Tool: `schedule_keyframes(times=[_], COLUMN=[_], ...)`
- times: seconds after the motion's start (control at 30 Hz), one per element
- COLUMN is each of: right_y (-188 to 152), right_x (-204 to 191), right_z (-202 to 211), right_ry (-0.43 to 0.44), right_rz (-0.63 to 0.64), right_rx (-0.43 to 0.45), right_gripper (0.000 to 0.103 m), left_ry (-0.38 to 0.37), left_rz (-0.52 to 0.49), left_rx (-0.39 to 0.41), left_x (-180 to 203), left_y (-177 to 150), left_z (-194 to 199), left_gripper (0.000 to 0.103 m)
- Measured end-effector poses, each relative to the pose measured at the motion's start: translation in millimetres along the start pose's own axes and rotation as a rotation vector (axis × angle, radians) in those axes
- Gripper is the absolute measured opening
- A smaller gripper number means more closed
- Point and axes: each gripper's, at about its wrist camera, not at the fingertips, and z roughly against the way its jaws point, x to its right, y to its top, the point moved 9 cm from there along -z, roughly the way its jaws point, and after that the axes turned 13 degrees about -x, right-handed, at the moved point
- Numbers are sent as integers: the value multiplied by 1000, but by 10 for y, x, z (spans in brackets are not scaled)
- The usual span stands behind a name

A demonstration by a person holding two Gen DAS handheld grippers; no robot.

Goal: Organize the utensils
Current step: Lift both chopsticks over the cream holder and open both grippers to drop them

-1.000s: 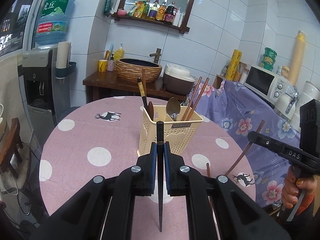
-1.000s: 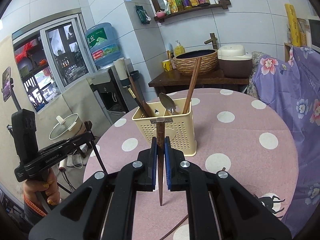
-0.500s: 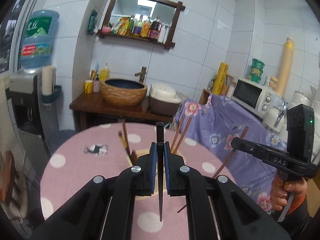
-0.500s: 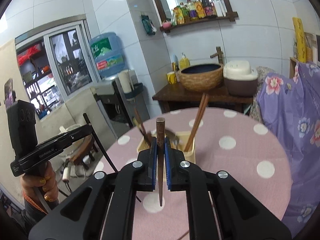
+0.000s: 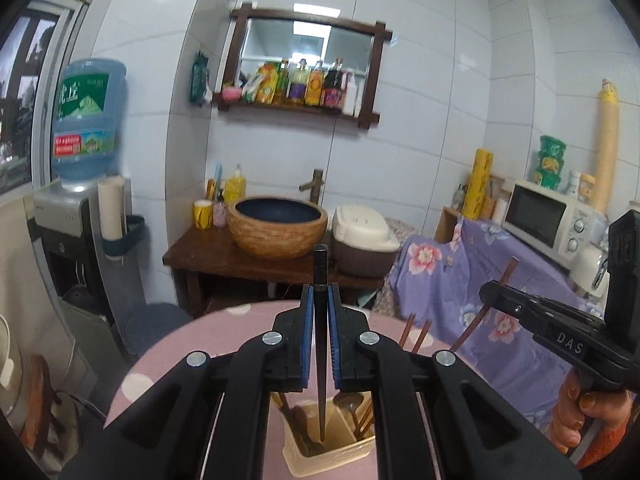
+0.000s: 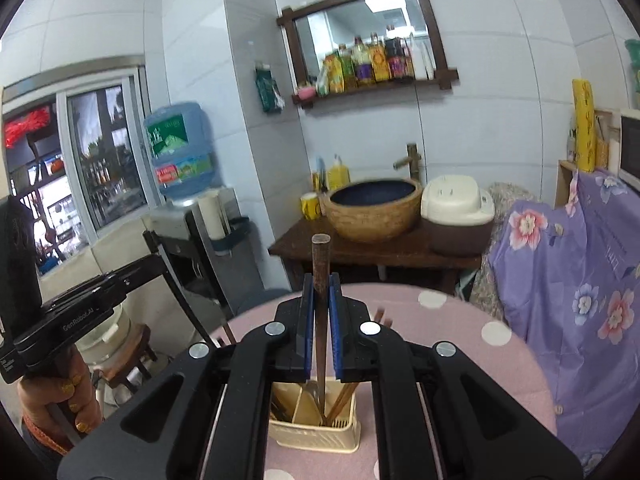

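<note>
The left gripper (image 5: 320, 312) clamps a black chopstick (image 5: 320, 344) upright, its tip above the cream utensil holder (image 5: 320, 460) on the pink table (image 5: 176, 348). The right gripper (image 6: 320, 304) clamps a brown chopstick (image 6: 320, 320) over that same holder (image 6: 312, 436).

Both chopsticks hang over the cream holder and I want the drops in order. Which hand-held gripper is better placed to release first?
Probably left. The left hand-held gripper holds its black chopstick tip over an open part of the holder; the right hand-held gripper has its brown chopstick aimed near a divider and chopsticks already inside.
</note>
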Motion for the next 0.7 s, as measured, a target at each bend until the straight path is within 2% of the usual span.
schedule_keyframes(times=[0.17, 0.37, 0.6, 0.67, 0.7], right_y=[-326, -561, -686, -707, -731], right_x=[19, 50, 117, 117, 116], right_z=[-307, -532, -597, -571, -543], right_ry=[13, 3, -2, -8, -12], right_rz=[-3, -13, -24, -17, -13], right_rx=[-62, -105, -86, -75, -68], right_gripper=[8, 8, 8, 9, 11], left_ry=[11, 2, 7, 10, 10], left_rz=[25, 77, 79, 68, 60], left_rx=[-89, -163, -161, -151, -142], left_x=[-113, -249, -262, -238, -222], left_y=[-453, -766, -838, -867, -892], left_z=[-395, -679, -689, -629, -581], left_gripper=[8, 8, 9, 13, 22])
